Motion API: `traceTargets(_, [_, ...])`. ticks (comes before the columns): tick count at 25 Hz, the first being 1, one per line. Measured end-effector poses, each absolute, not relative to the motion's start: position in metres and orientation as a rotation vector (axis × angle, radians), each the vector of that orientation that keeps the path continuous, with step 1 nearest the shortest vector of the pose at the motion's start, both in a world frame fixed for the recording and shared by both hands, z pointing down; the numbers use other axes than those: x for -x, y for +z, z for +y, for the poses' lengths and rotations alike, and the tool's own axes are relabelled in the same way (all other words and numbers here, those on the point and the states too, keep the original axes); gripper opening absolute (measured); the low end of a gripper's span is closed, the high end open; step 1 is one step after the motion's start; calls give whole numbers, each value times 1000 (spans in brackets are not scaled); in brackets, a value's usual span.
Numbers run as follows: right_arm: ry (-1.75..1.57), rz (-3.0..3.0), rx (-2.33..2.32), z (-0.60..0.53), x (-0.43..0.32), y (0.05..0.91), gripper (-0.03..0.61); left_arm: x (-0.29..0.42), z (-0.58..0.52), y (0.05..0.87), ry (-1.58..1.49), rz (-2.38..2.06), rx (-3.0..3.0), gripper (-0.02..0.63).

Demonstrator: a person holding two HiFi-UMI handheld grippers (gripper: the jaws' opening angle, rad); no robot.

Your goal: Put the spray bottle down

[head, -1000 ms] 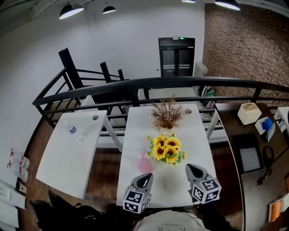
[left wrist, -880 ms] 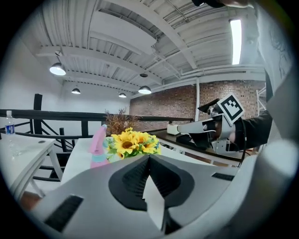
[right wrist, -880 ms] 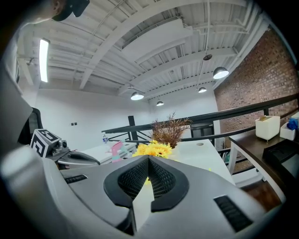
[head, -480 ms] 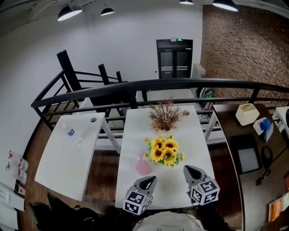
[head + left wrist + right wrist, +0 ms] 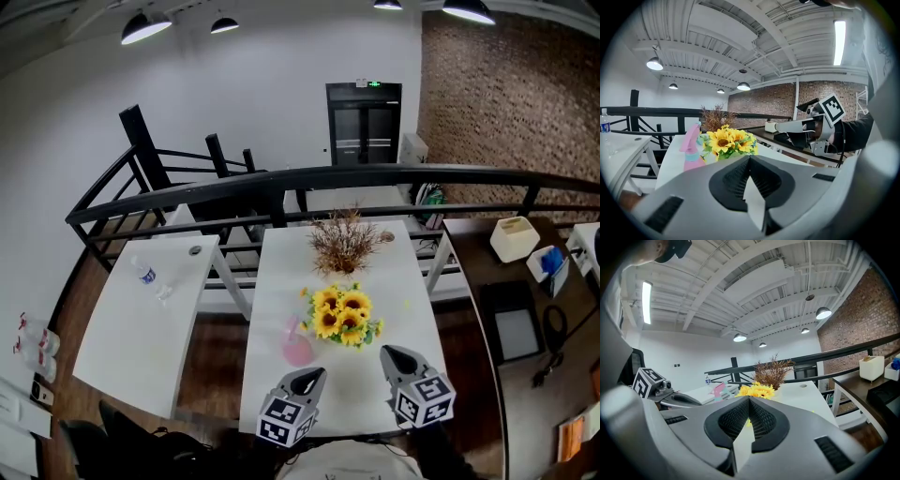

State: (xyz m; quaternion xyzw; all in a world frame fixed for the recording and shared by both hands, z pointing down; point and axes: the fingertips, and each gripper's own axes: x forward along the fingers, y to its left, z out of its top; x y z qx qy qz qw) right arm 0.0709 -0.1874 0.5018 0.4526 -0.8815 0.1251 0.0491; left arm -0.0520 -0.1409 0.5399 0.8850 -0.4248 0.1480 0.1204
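Pink spray bottle [image 5: 298, 349], upright, beside sunflowers [image 5: 344, 314]

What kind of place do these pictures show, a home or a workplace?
Probably a workplace, perhaps an upper floor of an office or studio. A black railing runs along an open edge, plain white tables stand side by side near a brick wall, and the double door has a green sign above it.
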Motion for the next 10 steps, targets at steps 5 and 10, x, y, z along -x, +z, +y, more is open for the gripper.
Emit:
traceTargets(5, [389,-2683,-1380,-189,-72,504,-31,51,-143,542,444,-1236,-2581,0])
traceTargets(10, [376,-2686,-1390,-188,-72,502,-31,51,-141,543,450,-1233,-2579,0])
